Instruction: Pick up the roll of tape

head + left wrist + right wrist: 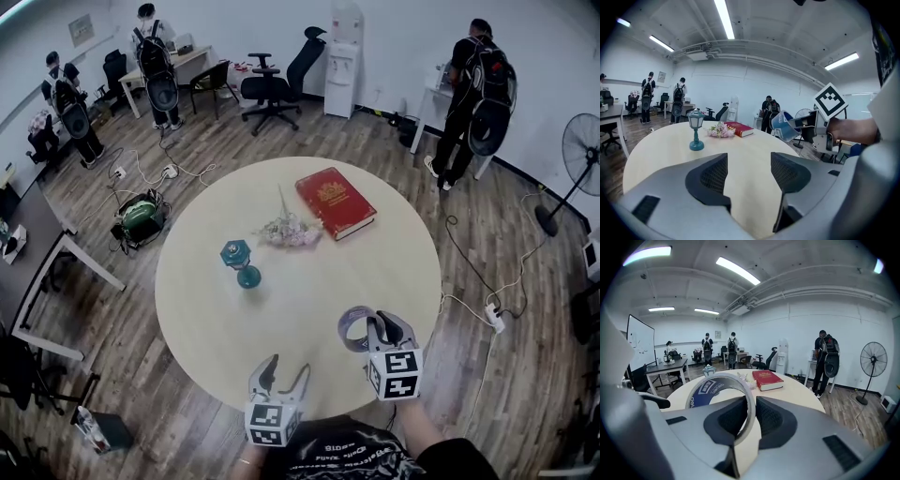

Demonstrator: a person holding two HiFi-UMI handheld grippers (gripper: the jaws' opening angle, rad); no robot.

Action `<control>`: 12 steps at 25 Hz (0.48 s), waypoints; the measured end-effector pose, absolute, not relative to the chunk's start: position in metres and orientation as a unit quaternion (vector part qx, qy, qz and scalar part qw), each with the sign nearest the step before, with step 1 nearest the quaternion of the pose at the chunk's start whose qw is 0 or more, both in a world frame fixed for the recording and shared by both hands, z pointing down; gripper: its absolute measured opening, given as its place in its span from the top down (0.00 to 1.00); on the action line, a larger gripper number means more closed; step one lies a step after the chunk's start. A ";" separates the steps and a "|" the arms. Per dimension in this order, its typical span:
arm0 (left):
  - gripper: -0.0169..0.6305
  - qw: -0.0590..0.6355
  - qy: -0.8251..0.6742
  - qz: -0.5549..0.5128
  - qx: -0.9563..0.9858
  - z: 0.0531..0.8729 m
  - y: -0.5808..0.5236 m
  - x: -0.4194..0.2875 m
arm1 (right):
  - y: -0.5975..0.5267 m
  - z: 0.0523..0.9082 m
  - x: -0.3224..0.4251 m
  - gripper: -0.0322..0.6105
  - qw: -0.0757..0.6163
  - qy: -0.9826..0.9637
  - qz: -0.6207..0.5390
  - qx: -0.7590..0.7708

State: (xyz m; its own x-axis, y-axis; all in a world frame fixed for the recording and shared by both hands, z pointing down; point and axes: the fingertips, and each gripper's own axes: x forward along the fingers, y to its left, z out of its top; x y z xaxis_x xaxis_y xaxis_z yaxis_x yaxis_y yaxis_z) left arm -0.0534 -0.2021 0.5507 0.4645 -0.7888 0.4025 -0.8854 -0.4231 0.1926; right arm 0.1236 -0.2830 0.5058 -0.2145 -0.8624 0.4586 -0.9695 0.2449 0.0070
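Round table (216,309) carrying red book (335,202) toward far edge. Left gripper (281,373) at near edge, jaws spread, empty. Right gripper (377,328) above near-right edge, jaws pinching wall of roll of tape (354,326), held clear of tabletop. Flower sprig (291,231) touching book; teal lantern ornament (238,261) near centre.

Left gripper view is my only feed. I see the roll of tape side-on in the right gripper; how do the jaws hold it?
Observer: The right gripper is shut on the roll of tape: one jaw inside the ring, one outside, pinching its wall.
Operator: Where does it hang?
Observer: Head view puts it above the near right part of the table, inside its rim.
Operator: Anything close by?
Observer: No; the teal lamp, flowers and red book all lie well apart, farther across.
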 end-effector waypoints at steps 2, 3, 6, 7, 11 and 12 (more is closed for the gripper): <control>0.52 0.195 -0.503 0.125 0.833 0.552 -0.203 -0.055 | -0.271 0.507 0.121 0.85 0.174 -0.767 0.151 0.599; 0.52 0.195 -0.503 0.125 0.833 0.552 -0.202 -0.055 | -0.265 0.509 0.119 0.85 0.166 -0.769 0.157 0.597; 0.52 0.193 -0.495 0.128 0.837 0.554 -0.200 -0.054 | -0.247 0.515 0.116 0.85 0.155 -0.768 0.165 0.599; 0.52 0.193 -0.493 0.129 0.838 0.555 -0.198 -0.053 | -0.241 0.516 0.116 0.85 0.154 -0.767 0.166 0.601; 0.52 0.194 -0.489 0.136 0.839 0.558 -0.193 -0.056 | -0.219 0.523 0.113 0.85 0.150 -0.762 0.175 0.605; 0.52 0.194 -0.489 0.137 0.839 0.558 -0.192 -0.057 | -0.215 0.525 0.111 0.85 0.153 -0.763 0.176 0.603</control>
